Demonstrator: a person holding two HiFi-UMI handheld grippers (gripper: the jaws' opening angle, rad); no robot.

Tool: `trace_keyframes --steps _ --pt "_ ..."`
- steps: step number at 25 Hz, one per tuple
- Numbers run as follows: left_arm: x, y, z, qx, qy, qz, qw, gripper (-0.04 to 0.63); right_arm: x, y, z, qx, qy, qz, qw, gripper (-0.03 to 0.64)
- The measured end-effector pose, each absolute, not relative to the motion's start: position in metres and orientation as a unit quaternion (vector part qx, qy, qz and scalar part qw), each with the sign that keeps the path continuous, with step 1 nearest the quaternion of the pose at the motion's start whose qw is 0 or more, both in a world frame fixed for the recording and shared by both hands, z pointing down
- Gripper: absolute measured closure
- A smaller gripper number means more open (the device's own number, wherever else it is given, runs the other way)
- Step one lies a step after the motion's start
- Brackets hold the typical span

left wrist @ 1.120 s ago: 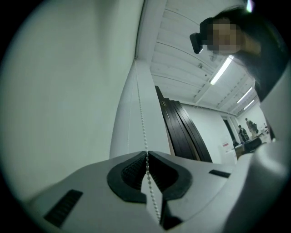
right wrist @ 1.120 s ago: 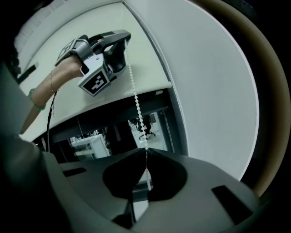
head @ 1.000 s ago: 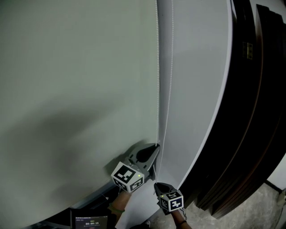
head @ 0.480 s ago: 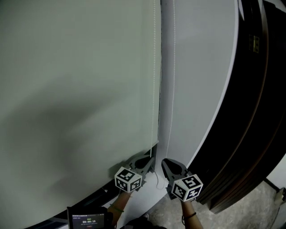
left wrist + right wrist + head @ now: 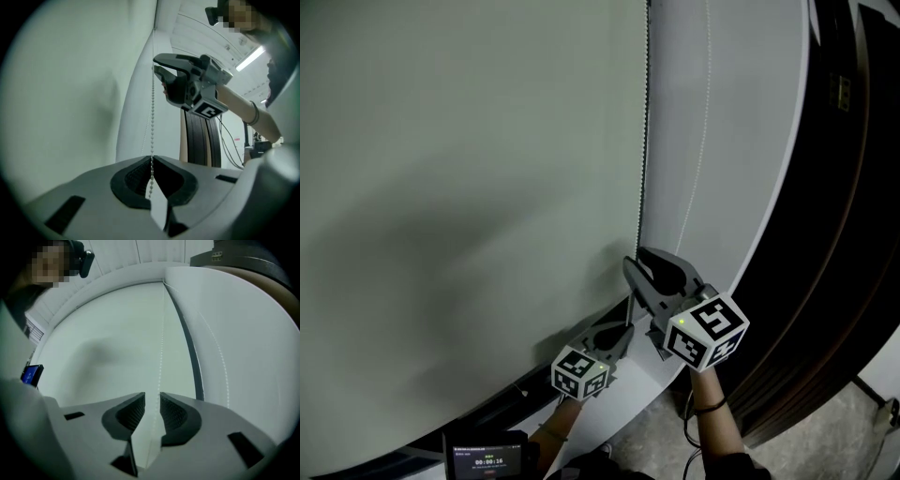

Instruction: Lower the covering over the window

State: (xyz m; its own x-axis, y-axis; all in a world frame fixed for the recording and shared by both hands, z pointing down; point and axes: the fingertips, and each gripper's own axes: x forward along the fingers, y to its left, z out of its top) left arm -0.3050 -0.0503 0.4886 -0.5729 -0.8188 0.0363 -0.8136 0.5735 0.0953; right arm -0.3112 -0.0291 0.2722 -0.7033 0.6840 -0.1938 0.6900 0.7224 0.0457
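1 pale blind (image 5: pixel 469 187) hangs down over the window, with 2 chain strands (image 5: pixel 643 141) beside its right edge. The left hand-held gripper (image 5: pixel 151 158) is clamped on 1 strand. Higher up, the right hand-held gripper (image 5: pixel 152 401) has its jaws slightly apart around the same strand.

I am operating two grippers: one left gripper (image 5: pixel 619 330) and one right gripper (image 5: pixel 652 265). I am facing one window blind (image 5: pixel 469 187) and one bead chain (image 5: pixel 152 117), which is hanging in two strands. I am also seeing one small screen (image 5: pixel 492 459).
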Motion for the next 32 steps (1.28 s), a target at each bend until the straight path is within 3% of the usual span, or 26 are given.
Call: trace_keyframes --steps 3,6,12,15,24,32 --pt "-0.302 -0.051 0.489 0.462 -0.885 -0.038 0.036 0.583 -0.318 -0.026 0.251 0.354 0.927 0.006 0.121 0.533" --pt "-0.297 -0.047 0.488 0.458 -0.887 -0.04 0.038 0.583 -0.317 -0.028 0.245 0.336 0.933 0.003 0.131 0.601" --pt "-0.279 -0.036 0.54 0.461 -0.877 0.005 0.133 0.581 -0.321 -0.032 0.298 0.321 0.941 -0.035 0.1 0.606" --pt "-0.265 -0.025 0.543 0.462 -0.876 -0.012 0.141 0.58 -0.318 -0.034 0.324 0.312 0.945 -0.043 0.088 0.606" --pt "-0.277 -0.012 0.394 0.457 -0.888 -0.03 -0.034 0.58 -0.302 -0.02 0.512 0.304 0.948 -0.02 -0.091 0.606" --pt "-0.288 -0.031 0.305 0.484 -0.867 -0.005 -0.12 0.541 -0.262 -0.005 0.56 0.308 0.942 -0.058 -0.122 0.606"
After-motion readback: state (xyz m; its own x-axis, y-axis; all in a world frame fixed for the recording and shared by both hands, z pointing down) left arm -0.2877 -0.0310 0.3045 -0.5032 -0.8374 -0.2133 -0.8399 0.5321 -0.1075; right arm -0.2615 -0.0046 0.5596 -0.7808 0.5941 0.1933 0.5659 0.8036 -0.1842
